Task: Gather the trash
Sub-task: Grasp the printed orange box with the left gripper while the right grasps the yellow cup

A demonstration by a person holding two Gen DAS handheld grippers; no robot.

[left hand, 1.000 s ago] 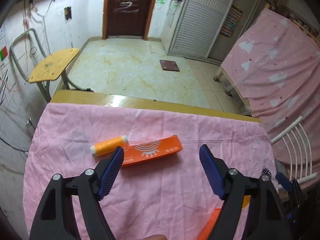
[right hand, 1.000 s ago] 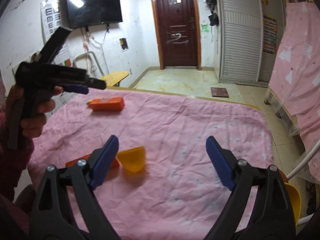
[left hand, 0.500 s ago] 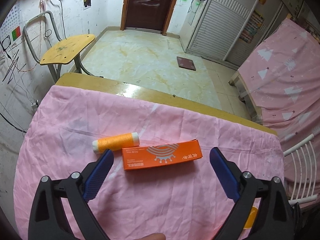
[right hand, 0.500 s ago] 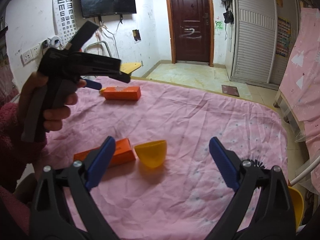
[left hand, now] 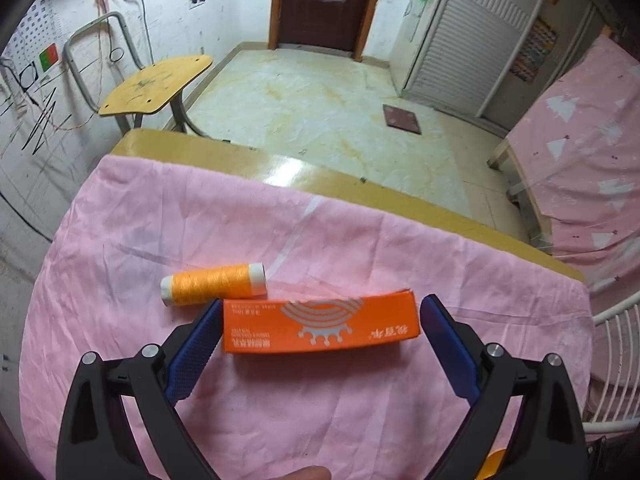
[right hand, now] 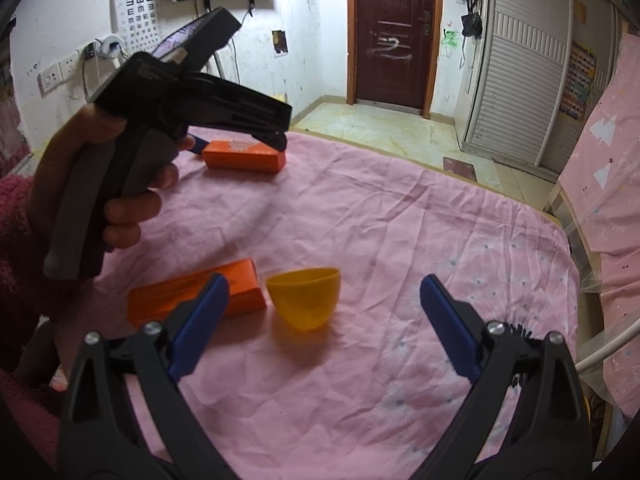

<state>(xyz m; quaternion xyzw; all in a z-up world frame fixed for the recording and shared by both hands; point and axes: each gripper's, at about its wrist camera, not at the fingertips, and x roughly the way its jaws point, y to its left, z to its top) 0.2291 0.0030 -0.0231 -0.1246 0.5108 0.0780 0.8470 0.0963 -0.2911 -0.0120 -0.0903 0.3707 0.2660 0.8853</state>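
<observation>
Left hand-held gripper (left hand: 320,320): since a second ago its jaws have widened and it has come down and forward over the far orange box (left hand: 321,325). The box now lies lengthwise in the gap between the two blue pads, one pad at each short end. Pads look just clear of the cardboard, or barely touching on the left side; no squeeze visible, so nothing is held yet. The orange thread spool (left hand: 213,283) lies just behind the box, near the left pad.

Right hand-held gripper (right hand: 324,300): its jaws have also spread wide and it holds nothing. It has shifted lower and closer over the pink cloth (right hand: 400,220) on the tabletop. The yellow cup (right hand: 305,297) lies on its side between the pads, further out than the tips; a second orange box (right hand: 196,291) sits just left of it, partly hidden behind the left pad.

Meaning for the task: both tools have gone from approach to pre-grasp. Judgement: the left is lined up to close on the far box along its long axis, a wide span near the jaws' limit, so slipping off an end is the risk. The right seems aimed at the cup. No trash is collected yet; no bin is in view.
</observation>
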